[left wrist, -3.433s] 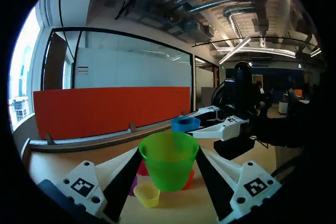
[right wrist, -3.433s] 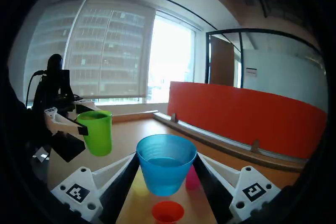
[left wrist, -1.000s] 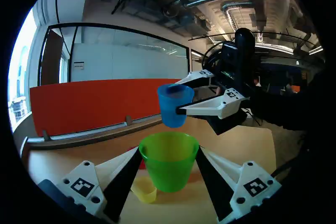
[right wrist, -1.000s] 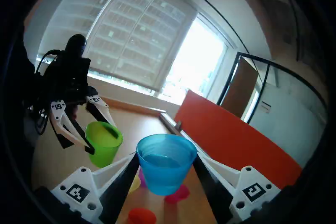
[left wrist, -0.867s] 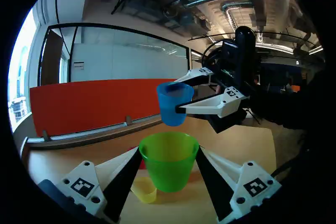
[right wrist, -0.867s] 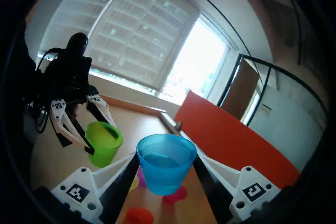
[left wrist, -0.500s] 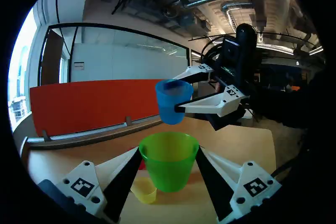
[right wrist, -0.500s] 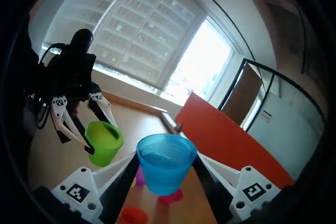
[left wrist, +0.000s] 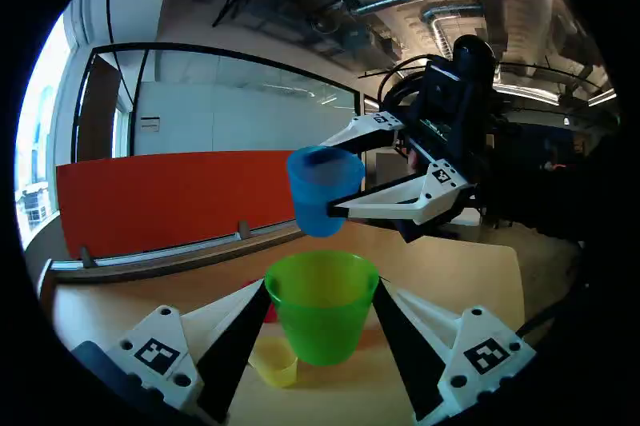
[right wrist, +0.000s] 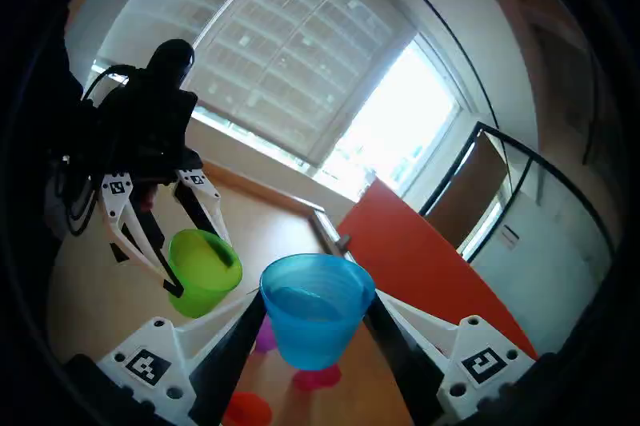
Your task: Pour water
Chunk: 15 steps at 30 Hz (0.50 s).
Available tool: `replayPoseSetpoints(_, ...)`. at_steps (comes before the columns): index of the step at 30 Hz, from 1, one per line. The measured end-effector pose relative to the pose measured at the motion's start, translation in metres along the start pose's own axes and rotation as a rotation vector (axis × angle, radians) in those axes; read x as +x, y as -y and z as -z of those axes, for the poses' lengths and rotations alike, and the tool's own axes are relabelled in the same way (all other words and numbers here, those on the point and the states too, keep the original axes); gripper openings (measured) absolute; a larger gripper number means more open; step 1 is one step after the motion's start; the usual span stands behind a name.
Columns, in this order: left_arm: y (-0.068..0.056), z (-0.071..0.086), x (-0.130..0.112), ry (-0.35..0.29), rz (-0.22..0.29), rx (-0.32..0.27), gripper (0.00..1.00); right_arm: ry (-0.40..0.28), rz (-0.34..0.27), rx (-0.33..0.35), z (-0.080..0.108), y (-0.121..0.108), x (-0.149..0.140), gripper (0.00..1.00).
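My left gripper (left wrist: pixel 321 292) is shut on a green cup (left wrist: pixel 322 322), held upright above the wooden table (left wrist: pixel 448 266). My right gripper (left wrist: pixel 327 178) is shut on a blue cup (left wrist: pixel 318 202), which hangs just above and behind the green cup's rim and leans toward it. In the right gripper view the blue cup (right wrist: pixel 314 322) sits between my right gripper's (right wrist: pixel 316 298) fingers with water slanting inside. To its left is the green cup (right wrist: pixel 202 276), held by my left gripper (right wrist: pixel 200 264). I see no water inside the green cup.
A small yellow cup (left wrist: pixel 274 362) stands on the table below the green cup, with a red cup (left wrist: pixel 270 314) partly hidden behind it. Purple (right wrist: pixel 265 336), pink (right wrist: pixel 315 379) and orange (right wrist: pixel 245 410) cups stand under the blue cup. An orange partition (left wrist: pixel 176 194) runs along the table's far edge.
The blue cup has risen from table height to above the green cup, drifted closer over its rim and tipped further. The green cup has stayed in place.
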<state>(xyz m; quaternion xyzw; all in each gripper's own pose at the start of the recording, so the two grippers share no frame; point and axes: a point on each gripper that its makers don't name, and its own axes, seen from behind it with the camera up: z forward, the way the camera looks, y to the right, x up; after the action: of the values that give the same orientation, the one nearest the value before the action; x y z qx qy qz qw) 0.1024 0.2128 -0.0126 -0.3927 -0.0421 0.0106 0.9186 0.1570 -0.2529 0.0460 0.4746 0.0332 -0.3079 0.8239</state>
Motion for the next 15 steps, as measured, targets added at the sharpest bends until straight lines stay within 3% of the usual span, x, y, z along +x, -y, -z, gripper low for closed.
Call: replayPoseSetpoints(15, 0.0000, -0.0014, -0.0001, 0.001, -0.004, -0.003, 0.88, 0.005, 0.062, 0.011, -0.0021, 0.0000, 0.0080, 0.91)
